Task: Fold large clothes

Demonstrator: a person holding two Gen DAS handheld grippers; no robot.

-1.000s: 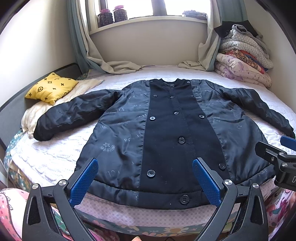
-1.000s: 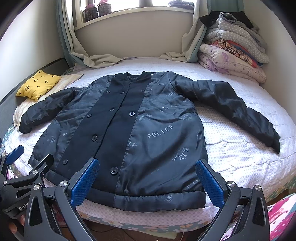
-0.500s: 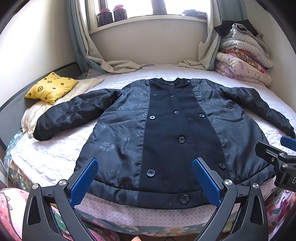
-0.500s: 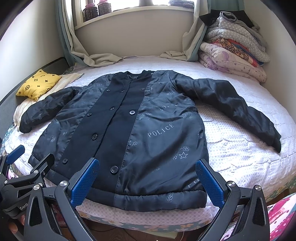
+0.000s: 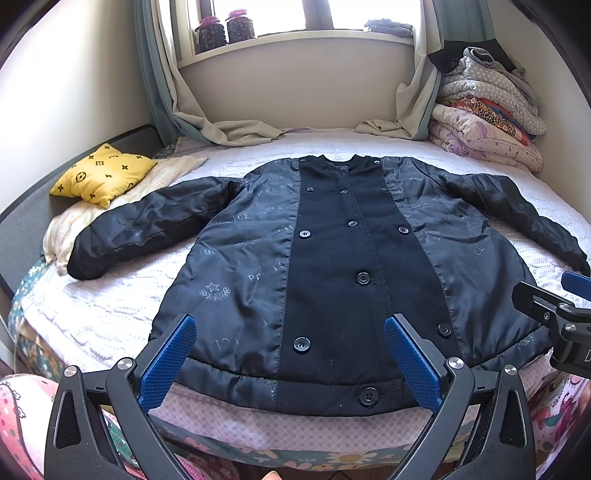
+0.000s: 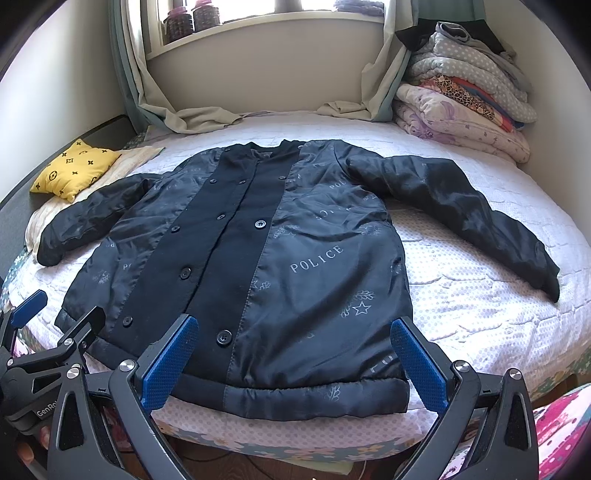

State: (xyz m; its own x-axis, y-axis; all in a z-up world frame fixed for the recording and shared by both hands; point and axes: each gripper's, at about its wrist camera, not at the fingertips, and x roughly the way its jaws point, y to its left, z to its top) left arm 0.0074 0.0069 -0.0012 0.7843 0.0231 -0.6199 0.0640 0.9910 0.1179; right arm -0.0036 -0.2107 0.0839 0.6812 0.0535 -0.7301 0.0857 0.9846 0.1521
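The left gripper [image 5: 290, 360] and right gripper [image 6: 295, 360] both hang with fingers spread wide and nothing between them, just short of the jacket's hem. The jacket [image 5: 351, 266] lies flat, buttoned, sleeves outspread on the bed [image 6: 480, 288]. Its slick, padded fabric may slip from a shallow pinch, and a sleeve could drag crooked when folded.

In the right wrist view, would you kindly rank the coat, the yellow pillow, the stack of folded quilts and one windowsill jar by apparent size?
Largest to smallest:
1. coat
2. quilts
3. pillow
4. jar
The coat lies nearest the camera, so its lead is exaggerated; the quilts and the jar sit farther back.
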